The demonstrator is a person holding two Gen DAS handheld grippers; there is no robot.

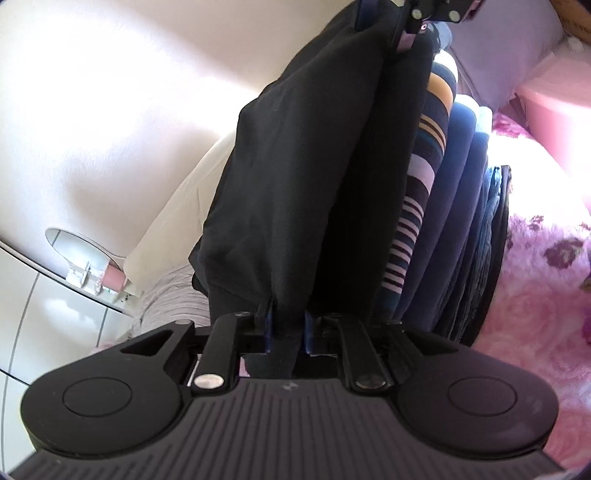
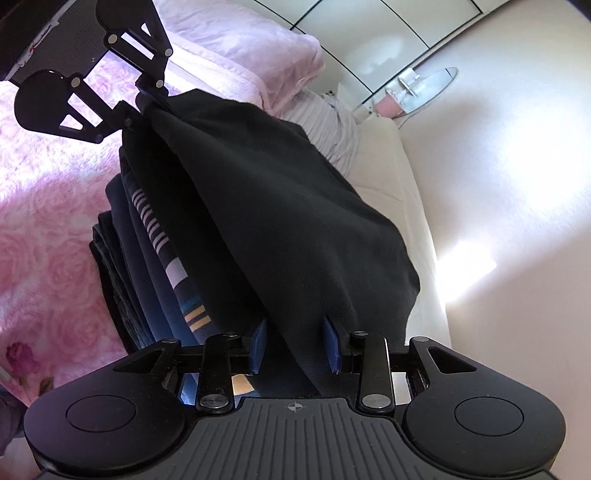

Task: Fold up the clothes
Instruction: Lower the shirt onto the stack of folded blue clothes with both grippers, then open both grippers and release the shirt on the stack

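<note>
A folded black garment (image 1: 310, 177) is held between both grippers, stretched along the top of a stack of folded clothes (image 1: 454, 221). My left gripper (image 1: 287, 328) is shut on one end of it; it also shows in the right wrist view (image 2: 147, 105). My right gripper (image 2: 295, 343) holds the other end of the black garment (image 2: 288, 221) between its blue pads, jaws fairly wide around thick cloth; it shows at the top of the left wrist view (image 1: 402, 33). The stack (image 2: 147, 251) holds a striped piece and navy pieces.
The stack rests on a pink floral blanket (image 1: 535, 314) on a bed (image 2: 48, 229). A lilac pillow (image 2: 251, 48) lies beyond. A cream headboard (image 2: 402, 206), white wall, wardrobe doors (image 2: 369, 33) and a small shelf (image 1: 88, 262) are behind.
</note>
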